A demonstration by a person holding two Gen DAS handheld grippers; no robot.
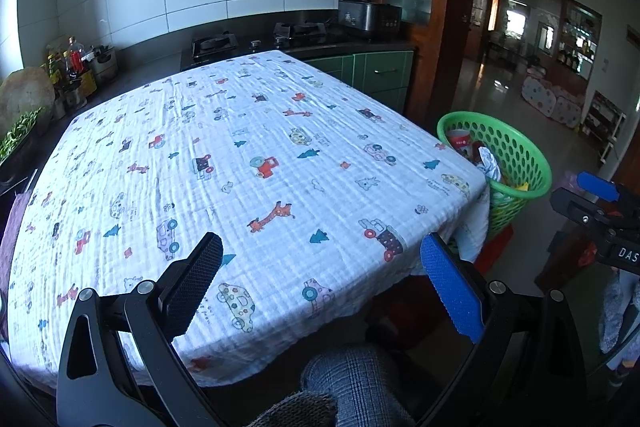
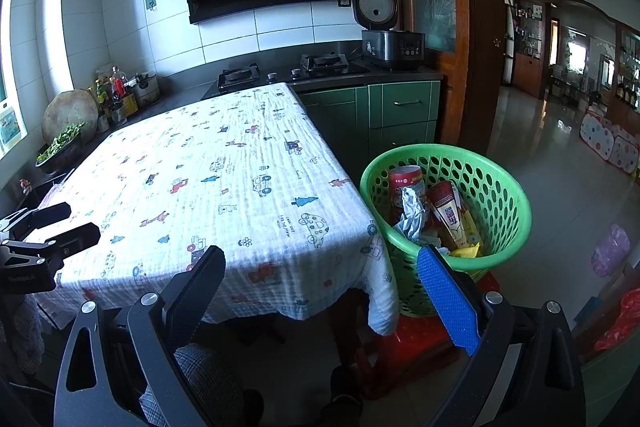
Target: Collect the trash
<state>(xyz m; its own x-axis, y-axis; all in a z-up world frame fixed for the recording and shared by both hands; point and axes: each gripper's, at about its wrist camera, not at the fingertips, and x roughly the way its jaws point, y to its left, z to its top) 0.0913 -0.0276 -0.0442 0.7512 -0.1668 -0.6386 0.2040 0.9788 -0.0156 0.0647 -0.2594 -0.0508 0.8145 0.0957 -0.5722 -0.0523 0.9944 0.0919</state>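
A green perforated basket (image 2: 508, 211) stands on a red stool (image 2: 416, 343) off the table's right corner; it shows too in the left wrist view as the basket (image 1: 524, 163). Inside lie a red can (image 2: 404, 179), crumpled silver foil (image 2: 412, 215), a red-and-white carton (image 2: 448, 215) and a yellow wrapper (image 2: 466, 250). My left gripper (image 1: 322, 255) hangs open over the table's near edge, holding nothing. My right gripper (image 2: 320, 263) is open and empty, near the table's front right corner, its blue finger (image 2: 448, 301) in front of the basket.
The table carries a white cloth (image 1: 240, 163) printed with cars and giraffes, with no objects on it. Behind are a hob (image 2: 280, 71), a rice cooker (image 2: 390, 31) and green cabinets (image 2: 404, 107). Bottles (image 2: 116, 87) and a bowl of greens (image 2: 60, 145) line the left counter. A person's knee (image 1: 352, 379) sits below.
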